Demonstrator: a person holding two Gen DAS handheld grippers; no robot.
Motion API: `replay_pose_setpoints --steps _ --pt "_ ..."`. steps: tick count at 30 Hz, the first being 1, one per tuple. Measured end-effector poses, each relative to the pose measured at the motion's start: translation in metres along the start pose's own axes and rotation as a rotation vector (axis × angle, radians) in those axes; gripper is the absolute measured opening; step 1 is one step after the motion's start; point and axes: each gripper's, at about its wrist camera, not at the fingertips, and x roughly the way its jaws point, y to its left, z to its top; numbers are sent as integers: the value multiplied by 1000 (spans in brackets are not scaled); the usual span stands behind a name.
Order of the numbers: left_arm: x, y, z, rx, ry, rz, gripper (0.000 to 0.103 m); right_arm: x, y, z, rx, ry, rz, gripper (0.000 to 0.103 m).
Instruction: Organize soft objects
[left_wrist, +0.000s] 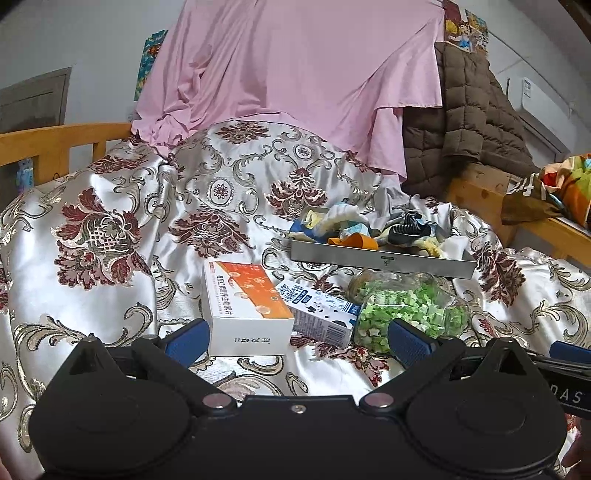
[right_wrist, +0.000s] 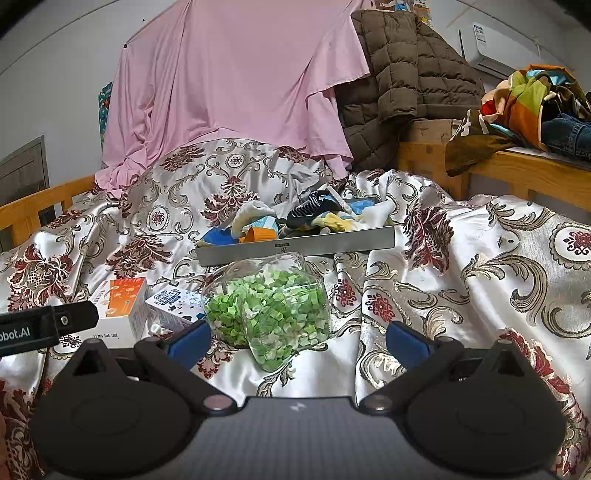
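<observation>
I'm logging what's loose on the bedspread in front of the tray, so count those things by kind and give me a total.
Cardboard boxes: 2, an orange and white box and a blue and white carton
Clear jars of green bits: 1
Total: 3

Both views: even, soft indoor light, moderately bright. Shadows faint. Specular glare on satin bedspread (left_wrist: 110, 266) folds and glass jar (right_wrist: 266, 306). Strong fisheye bending, dark vignette at corners. Focus sharp centre; slight softness toward edges.
</observation>
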Motion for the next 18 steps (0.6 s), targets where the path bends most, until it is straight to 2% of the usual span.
replay_pose_setpoints --steps 18 --pt "2 1 -1 -3 8 17 102 0 0 0 0 0 0 103"
